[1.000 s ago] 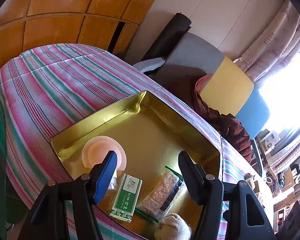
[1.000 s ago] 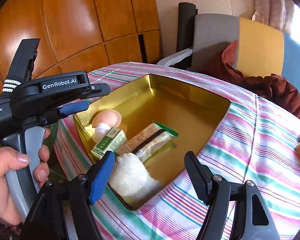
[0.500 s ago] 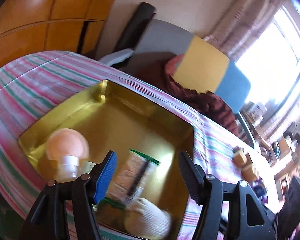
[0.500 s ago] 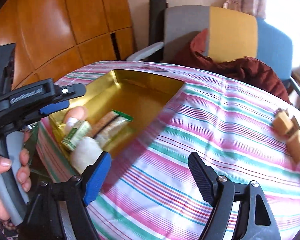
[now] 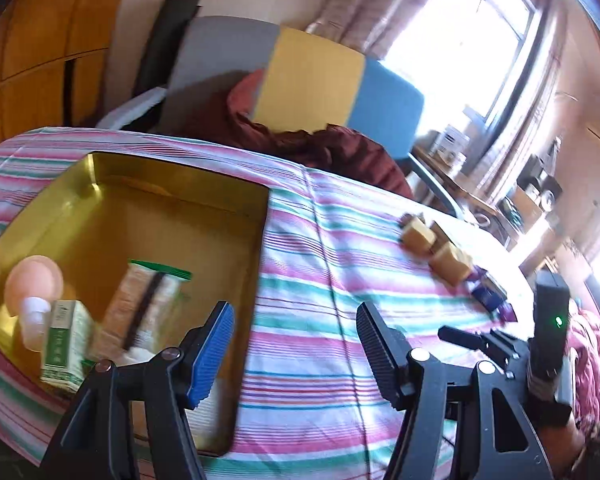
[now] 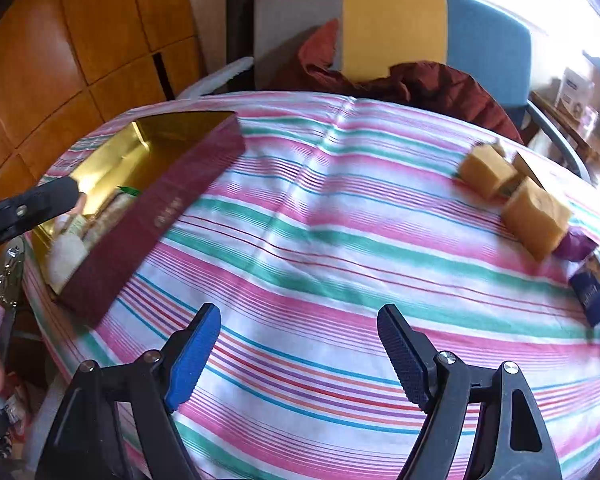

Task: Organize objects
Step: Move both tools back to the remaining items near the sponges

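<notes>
A gold-lined tin box (image 5: 204, 196) with dark red outer walls (image 6: 156, 220) sits on the striped tablecloth at the left. It holds a pink-topped bottle (image 5: 34, 286), a green and white carton (image 5: 62, 348), a cracker packet (image 5: 144, 304) and a white cloth bundle (image 6: 66, 254). Tan blocks (image 6: 534, 218) (image 5: 450, 264) and a dark blue packet (image 6: 594, 294) lie at the right. My left gripper (image 5: 294, 350) is open and empty over the box's right edge. My right gripper (image 6: 300, 360) is open and empty above bare cloth.
A grey, yellow and blue chair (image 6: 392, 28) with a dark red garment (image 6: 440, 84) stands behind the table. Wooden wall panels (image 6: 80, 40) are at the left. A cluttered shelf (image 5: 532, 200) sits by the window. The tablecloth's (image 6: 320, 240) edge runs near the box.
Both grippers have swung to the right, away from the box and toward the tan blocks. Both stay open and empty.
</notes>
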Tool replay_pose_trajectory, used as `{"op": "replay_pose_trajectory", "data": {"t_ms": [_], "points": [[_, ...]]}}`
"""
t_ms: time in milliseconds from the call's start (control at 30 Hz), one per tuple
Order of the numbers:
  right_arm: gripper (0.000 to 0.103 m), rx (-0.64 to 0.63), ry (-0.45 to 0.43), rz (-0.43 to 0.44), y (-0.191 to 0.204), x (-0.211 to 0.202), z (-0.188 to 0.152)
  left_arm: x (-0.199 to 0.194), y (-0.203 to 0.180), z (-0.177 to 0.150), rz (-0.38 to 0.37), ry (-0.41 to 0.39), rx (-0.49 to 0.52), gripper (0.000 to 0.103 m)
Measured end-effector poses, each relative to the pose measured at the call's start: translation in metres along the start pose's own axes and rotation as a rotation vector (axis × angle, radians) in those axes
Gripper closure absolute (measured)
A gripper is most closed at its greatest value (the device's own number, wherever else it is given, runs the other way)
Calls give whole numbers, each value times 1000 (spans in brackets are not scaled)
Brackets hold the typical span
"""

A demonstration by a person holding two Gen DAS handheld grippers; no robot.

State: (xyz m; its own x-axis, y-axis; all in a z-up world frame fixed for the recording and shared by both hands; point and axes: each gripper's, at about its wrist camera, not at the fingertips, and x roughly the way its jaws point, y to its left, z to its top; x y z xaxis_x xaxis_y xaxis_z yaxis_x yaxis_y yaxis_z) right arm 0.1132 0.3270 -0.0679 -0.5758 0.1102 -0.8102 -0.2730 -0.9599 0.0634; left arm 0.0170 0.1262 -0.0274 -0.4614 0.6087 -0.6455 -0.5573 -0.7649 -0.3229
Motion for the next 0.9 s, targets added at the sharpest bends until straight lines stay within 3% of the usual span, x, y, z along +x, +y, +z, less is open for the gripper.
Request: {"op": "replay_pose_trajectory", "data": {"t_ms": [200, 400, 500, 667, 733, 833, 900], "points": [[22, 7, -22, -179, -67, -16, -1, 6, -31, -14, -58, 34, 100, 38], [21, 146, -82, -408, -176, -39, 20, 14, -50, -29, -96, 73, 126, 38], [18, 171, -79, -467, -217, -42, 25, 15, -57, -33, -107, 79, 140, 38], [18, 269, -9, -355, -255, -27, 17, 20, -64, -40, -123, 104, 144, 38], [17, 266, 1, -311, -247, -24, 12, 23, -66, -43, -125, 118, 146, 38], [18, 217, 11, -140, -221, -26, 5, 27, -66, -46, -119, 129, 144, 38], [18, 192, -17, -78, -207, -36, 0, 29, -64, -47, -121, 134, 137, 38]]}}
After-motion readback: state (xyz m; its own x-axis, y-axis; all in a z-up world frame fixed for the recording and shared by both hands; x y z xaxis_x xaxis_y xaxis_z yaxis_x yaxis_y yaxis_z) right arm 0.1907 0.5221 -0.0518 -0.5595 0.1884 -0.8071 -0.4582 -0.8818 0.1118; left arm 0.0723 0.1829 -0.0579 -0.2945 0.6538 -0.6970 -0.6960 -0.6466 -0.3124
